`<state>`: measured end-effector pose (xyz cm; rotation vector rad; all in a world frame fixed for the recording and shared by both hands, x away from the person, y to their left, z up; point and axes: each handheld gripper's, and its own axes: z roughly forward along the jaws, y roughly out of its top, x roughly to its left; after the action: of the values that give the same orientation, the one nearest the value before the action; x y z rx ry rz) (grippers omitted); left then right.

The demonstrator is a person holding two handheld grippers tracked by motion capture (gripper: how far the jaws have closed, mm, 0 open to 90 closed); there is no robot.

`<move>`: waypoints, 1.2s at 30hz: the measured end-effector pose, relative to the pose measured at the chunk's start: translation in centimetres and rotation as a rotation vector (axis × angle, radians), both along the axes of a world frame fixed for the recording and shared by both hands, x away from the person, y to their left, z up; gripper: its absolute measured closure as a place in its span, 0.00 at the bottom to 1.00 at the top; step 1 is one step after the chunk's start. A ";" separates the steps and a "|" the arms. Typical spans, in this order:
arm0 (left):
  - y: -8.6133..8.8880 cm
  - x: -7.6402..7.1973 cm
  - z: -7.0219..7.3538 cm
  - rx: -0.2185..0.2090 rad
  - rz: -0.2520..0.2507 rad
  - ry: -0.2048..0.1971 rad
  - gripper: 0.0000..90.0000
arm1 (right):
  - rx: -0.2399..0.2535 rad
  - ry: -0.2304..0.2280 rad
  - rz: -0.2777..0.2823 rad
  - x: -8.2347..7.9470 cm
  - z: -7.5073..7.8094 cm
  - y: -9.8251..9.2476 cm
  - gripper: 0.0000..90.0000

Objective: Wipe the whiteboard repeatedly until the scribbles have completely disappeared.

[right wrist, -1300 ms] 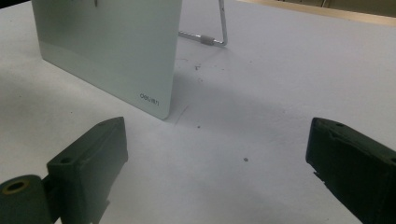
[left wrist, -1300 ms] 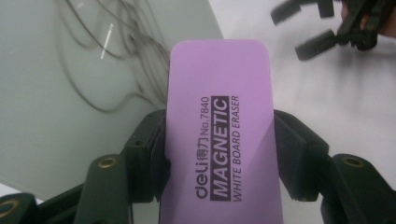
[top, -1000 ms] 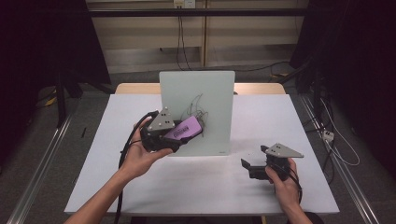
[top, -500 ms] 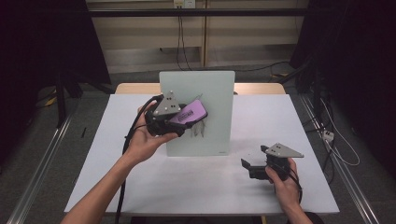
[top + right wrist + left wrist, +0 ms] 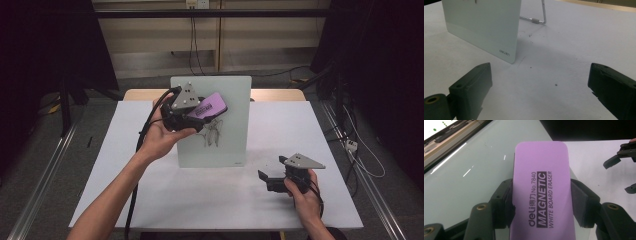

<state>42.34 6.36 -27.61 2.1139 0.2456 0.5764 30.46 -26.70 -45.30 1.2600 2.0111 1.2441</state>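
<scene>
A pale green glass whiteboard (image 5: 227,135) stands upright on a wire stand in the middle of the white table (image 5: 150,195), with dark marker scribbles (image 5: 212,135) on its face. My left gripper (image 5: 202,120) is shut on a purple magnetic whiteboard eraser (image 5: 210,106) (image 5: 541,192), held up against the board's upper left part. In the left gripper view the black pads (image 5: 504,202) clamp the eraser's two long sides. My right gripper (image 5: 265,177) rests low on the table at the right, jaws wide open, nothing between its fingers (image 5: 474,82). The board's lower corner (image 5: 506,53) lies ahead of it.
The board's wire stand (image 5: 541,17) props it from behind. A cable (image 5: 145,135) trails from the left gripper down along the forearm. Dark surroundings and a wall with cables lie beyond the table's far edge (image 5: 280,95).
My left gripper has lifted the eraser up the board, from its lower middle to its upper left. The right gripper has stayed where it was.
</scene>
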 end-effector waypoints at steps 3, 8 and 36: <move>-0.1 0.4 0.1 0.001 -0.001 0.000 0.46 | -0.001 0.001 -0.002 0.0 0.0 0.0 0.06; 0.0 1.3 0.2 -0.003 0.008 0.004 0.46 | -0.004 -0.001 -0.002 0.0 0.0 0.1 0.06; -0.6 1.5 -0.9 0.075 -0.009 -0.009 0.46 | -0.009 0.001 0.006 0.0 0.0 0.1 0.06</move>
<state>43.80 5.80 -28.47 2.1832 0.2123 0.5986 30.46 -26.60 -45.33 1.2509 2.0204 1.2366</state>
